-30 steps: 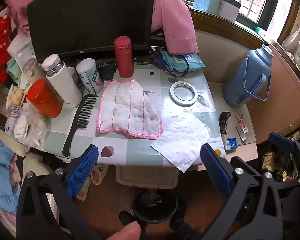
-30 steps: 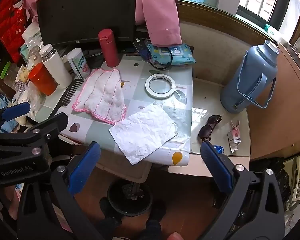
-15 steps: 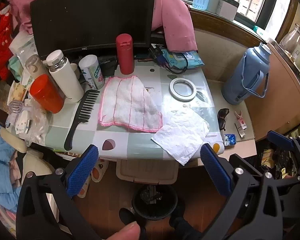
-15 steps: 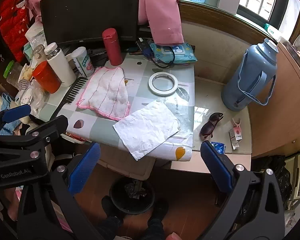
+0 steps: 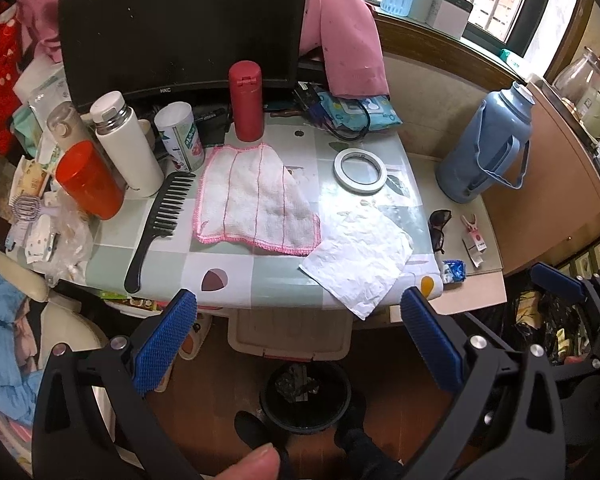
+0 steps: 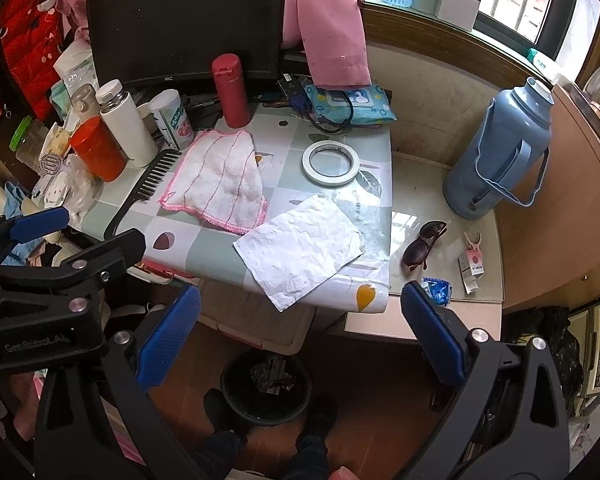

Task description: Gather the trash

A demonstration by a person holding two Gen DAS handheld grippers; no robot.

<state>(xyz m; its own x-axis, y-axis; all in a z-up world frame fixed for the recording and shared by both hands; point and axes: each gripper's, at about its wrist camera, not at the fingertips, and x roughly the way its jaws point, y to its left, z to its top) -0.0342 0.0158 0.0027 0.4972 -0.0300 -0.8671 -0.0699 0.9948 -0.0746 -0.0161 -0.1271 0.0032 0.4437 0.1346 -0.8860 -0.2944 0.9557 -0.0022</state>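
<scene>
A crumpled white paper sheet point(image 5: 360, 258) point(image 6: 300, 248) lies at the table's near right edge and overhangs it. A small blue wrapper point(image 5: 454, 271) point(image 6: 438, 289) lies on the low side shelf beside it. A black trash bin point(image 5: 305, 394) point(image 6: 266, 386) stands on the floor under the table. My left gripper point(image 5: 298, 344) is open and empty, held off the table's near edge above the bin. My right gripper point(image 6: 300, 340) is open and empty, also short of the table, just below the paper.
On the table are a pink-edged cloth point(image 5: 256, 196), a black comb point(image 5: 156, 228), a tape roll point(image 5: 360, 170), a red bottle point(image 5: 246, 100), a white flask point(image 5: 126, 142), an orange cup point(image 5: 88, 180) and a monitor point(image 5: 180, 24). A blue thermos point(image 5: 486, 144), sunglasses point(image 6: 424, 242) stand right.
Both grippers have drawn back and up a little from the table, so the table looks slightly smaller and farther. Nothing on the table has moved. Both stay open.
</scene>
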